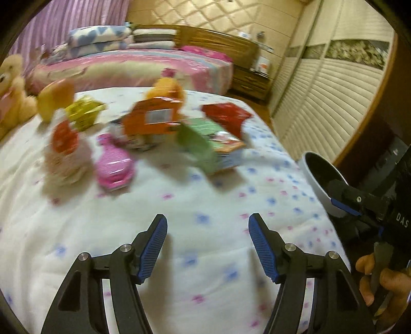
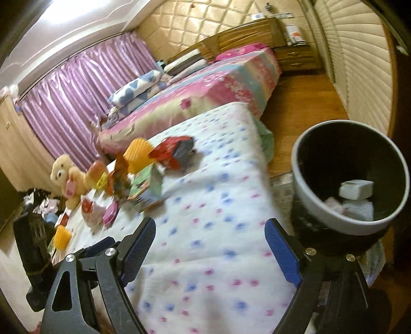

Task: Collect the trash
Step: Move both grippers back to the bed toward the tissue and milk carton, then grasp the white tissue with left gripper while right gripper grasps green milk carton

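Warm, yellowish indoor light fills both views, with a blown-out white glare on the ceiling [image 2: 69, 12] at the right wrist view's top left. Motion blur smears the packets on the white bedspread [image 1: 205, 200], while the blue finger pads [image 1: 154, 246] stay sharp and cast soft shadows. Fisheye distortion bends the louvred wardrobe doors [image 1: 323, 102] and darkens the corners.

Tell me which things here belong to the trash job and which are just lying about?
For the job:
- red crumpled wrapper
- pink striped packet
- orange carton
- grey round bin
- both open grippers, left, right

Just there:
- cream teddy bear
- heart-print pillows
- purple curtains
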A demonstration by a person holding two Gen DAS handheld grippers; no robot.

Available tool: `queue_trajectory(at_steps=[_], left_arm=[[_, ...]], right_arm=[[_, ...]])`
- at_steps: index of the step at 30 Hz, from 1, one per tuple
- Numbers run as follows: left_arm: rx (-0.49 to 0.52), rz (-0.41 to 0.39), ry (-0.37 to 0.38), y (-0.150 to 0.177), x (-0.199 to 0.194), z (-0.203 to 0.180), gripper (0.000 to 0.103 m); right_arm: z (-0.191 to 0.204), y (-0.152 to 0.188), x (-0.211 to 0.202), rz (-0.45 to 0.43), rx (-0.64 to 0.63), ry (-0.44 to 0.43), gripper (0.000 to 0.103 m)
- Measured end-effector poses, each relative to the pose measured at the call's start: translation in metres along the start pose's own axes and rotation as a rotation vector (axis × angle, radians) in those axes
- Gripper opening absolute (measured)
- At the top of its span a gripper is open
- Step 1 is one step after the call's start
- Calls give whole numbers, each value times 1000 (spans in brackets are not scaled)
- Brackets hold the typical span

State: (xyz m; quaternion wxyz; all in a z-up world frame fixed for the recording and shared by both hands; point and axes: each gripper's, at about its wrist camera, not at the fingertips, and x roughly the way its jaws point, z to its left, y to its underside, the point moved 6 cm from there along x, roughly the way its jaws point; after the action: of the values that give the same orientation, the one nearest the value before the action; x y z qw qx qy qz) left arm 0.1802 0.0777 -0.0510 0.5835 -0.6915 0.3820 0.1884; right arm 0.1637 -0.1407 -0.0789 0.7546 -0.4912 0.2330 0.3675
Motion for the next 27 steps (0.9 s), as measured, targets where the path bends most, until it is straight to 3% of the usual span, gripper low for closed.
queue_trajectory(at_steps=[8, 27], left_arm=[[-99, -15, -55, 2, -21, 50, 69], [-154, -45, -196, -31, -23, 121, 75]], right_arm=[[42, 13, 30, 55, -82, -31, 88], [89, 1, 84, 113, -188, -36, 88]])
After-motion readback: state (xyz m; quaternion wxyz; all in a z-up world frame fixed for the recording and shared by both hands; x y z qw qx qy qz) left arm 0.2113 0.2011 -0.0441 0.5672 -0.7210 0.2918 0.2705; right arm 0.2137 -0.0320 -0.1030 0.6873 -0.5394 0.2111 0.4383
